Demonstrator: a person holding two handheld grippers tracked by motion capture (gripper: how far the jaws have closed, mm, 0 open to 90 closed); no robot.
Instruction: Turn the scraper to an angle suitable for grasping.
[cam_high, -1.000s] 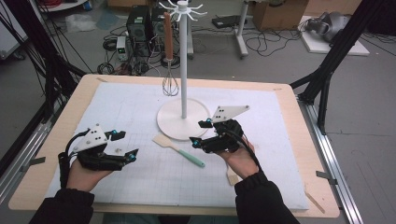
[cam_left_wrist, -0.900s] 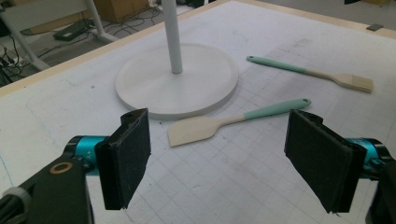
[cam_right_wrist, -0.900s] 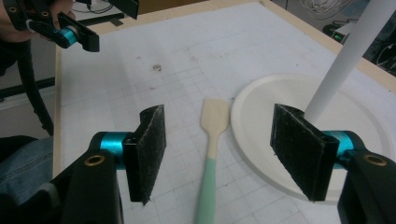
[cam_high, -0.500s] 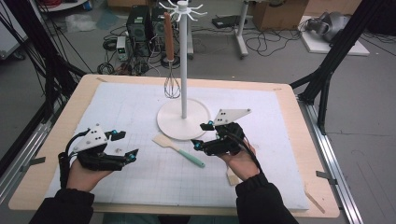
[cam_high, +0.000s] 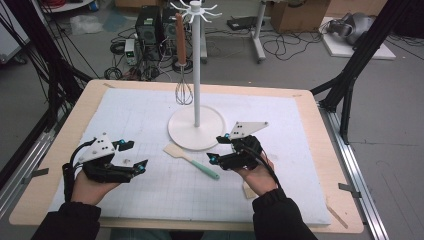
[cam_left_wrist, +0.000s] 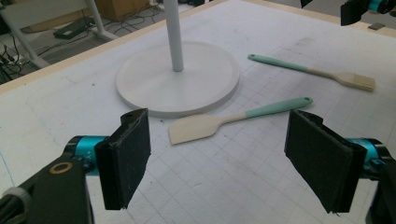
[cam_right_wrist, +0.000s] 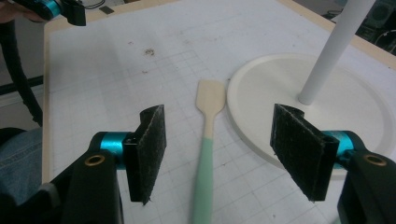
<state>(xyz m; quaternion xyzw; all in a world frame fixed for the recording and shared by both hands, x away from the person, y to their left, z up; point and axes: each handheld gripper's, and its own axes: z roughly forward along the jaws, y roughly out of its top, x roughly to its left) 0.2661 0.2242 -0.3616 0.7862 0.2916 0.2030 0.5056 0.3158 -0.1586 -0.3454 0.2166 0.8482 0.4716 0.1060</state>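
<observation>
A spatula (cam_high: 192, 160) with a cream blade and a teal handle lies flat on the white mat, in front of the stand's round base (cam_high: 196, 131). My right gripper (cam_high: 216, 148) is open just right of the handle's end; the spatula (cam_right_wrist: 208, 130) runs up between its jaws in the right gripper view. My left gripper (cam_high: 134, 154) is open at the near left of the mat and holds nothing. From it the spatula (cam_left_wrist: 233, 121) lies ahead. A teal-handled brush (cam_left_wrist: 313, 72) lies farther off, and in the high view the brush (cam_high: 248, 190) is partly under the right hand.
The white stand's pole (cam_high: 196, 65) rises to a ring of hooks (cam_high: 195, 7). A whisk (cam_high: 183, 90) with a brown handle hangs from one. The mat lies on a wooden table (cam_high: 320, 130), and floor clutter and cables are beyond its far edge.
The right gripper has drifted slightly toward the near edge, closer to the spatula's handle. The left gripper and the spatula have not moved.
</observation>
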